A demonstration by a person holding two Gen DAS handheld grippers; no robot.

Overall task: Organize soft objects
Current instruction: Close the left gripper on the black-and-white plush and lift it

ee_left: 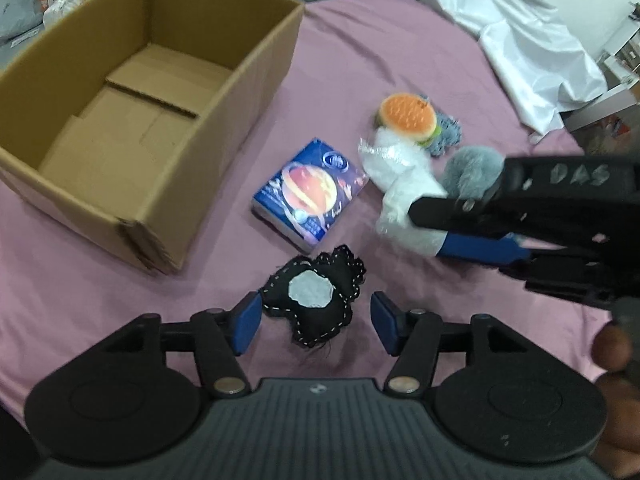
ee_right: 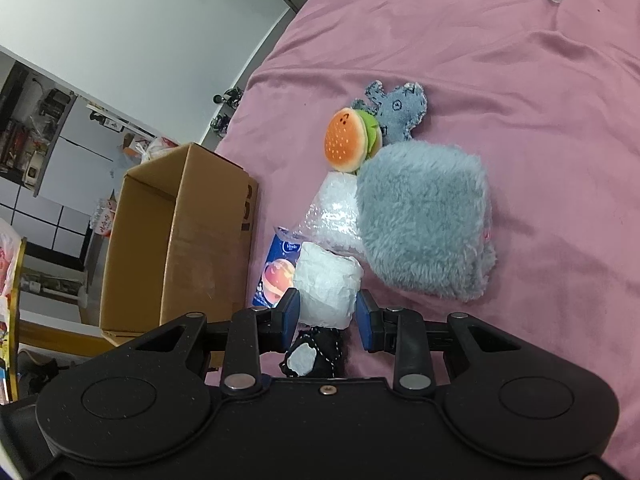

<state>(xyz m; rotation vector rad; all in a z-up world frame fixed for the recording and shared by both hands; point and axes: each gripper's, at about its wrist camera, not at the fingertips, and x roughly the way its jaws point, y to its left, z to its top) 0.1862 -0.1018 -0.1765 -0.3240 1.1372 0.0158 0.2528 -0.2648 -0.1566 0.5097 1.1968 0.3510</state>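
Observation:
My left gripper is open, its blue pads either side of a black stitched soft toy with a white patch lying on the pink cloth. My right gripper is shut on a white wrapped soft bundle; it also shows in the left wrist view. Beside it lie crinkly bubble wrap, a grey-blue fluffy plush, an orange burger plush, a small denim toy and a blue tissue pack.
An open, empty cardboard box stands on the left of the pink cloth. White plastic sheeting lies at the far right. Room furniture is beyond the bed edge.

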